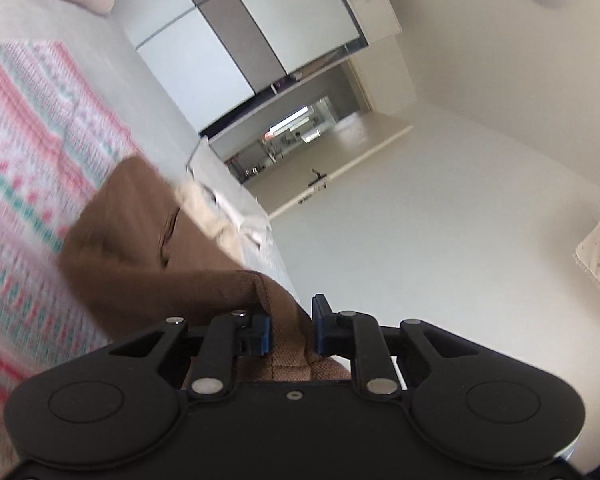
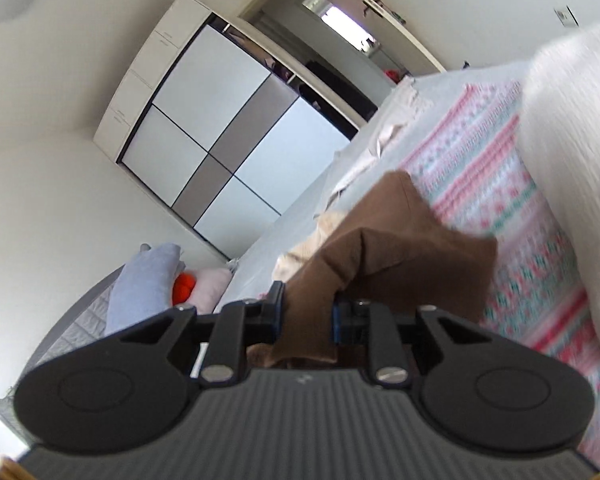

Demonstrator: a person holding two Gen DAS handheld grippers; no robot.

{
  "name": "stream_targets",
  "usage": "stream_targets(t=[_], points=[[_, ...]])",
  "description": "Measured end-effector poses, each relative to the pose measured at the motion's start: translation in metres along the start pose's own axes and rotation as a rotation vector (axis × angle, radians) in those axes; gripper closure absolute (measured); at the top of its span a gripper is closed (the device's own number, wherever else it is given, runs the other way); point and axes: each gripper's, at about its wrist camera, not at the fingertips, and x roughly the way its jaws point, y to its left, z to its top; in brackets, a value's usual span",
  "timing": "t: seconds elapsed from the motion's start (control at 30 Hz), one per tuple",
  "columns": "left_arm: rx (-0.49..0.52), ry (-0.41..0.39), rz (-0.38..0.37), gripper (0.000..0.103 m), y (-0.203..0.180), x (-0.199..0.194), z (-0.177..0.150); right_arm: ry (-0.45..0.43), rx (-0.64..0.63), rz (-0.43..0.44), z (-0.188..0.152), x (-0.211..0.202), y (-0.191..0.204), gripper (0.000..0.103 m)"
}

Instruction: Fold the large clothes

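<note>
A brown knitted garment (image 1: 140,240) hangs above a bed covered by a pink and green patterned blanket (image 1: 24,140). My left gripper (image 1: 291,330) is shut on a thick hem of the brown garment, held up off the bed. In the right wrist view the same brown garment (image 2: 400,248) stretches away from my right gripper (image 2: 306,314), which is shut on another edge of it. The patterned blanket (image 2: 500,184) lies beyond. Both views are tilted and motion-blurred.
A cream cloth (image 1: 212,216) and white laundry lie crumpled on the bed near the garment. A wardrobe with white and grey panels (image 2: 220,136) stands behind. Pillows and a red toy (image 2: 184,284) sit at the bed's head. A white blurred sleeve (image 2: 572,160) fills the right.
</note>
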Motion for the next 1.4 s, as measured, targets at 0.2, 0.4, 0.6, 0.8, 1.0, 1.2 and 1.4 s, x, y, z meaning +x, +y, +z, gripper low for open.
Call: stream_targets(t=[0.2,0.4,0.6,0.8,1.0,1.2,1.4], points=[[-0.007,-0.048,0.055,0.083,0.008,0.062,0.057,-0.037,-0.020,-0.054,0.045,0.033,0.008,0.083],[-0.006,-0.079,0.132,0.083,0.039,0.137,0.115,-0.051,-0.024,-0.106,0.095,0.107,0.011,0.083],[-0.026,-0.082,0.227,0.079,0.102,0.219,0.162,-0.049,0.007,-0.172,0.131,0.206,-0.015,0.083],[-0.055,0.038,0.398,0.071,0.181,0.300,0.174,0.032,0.020,-0.244,0.137,0.308,-0.066,0.065],[0.001,0.118,0.315,0.067,0.196,0.295,0.188,0.058,-0.040,-0.203,0.146,0.331,-0.088,0.043],[0.461,0.102,0.370,0.015,0.142,0.286,0.178,0.169,-0.577,-0.297,0.136,0.348,-0.043,0.039],[0.710,0.235,0.505,0.013,0.161,0.338,0.162,0.235,-0.768,-0.487,0.113,0.405,-0.044,0.038]])
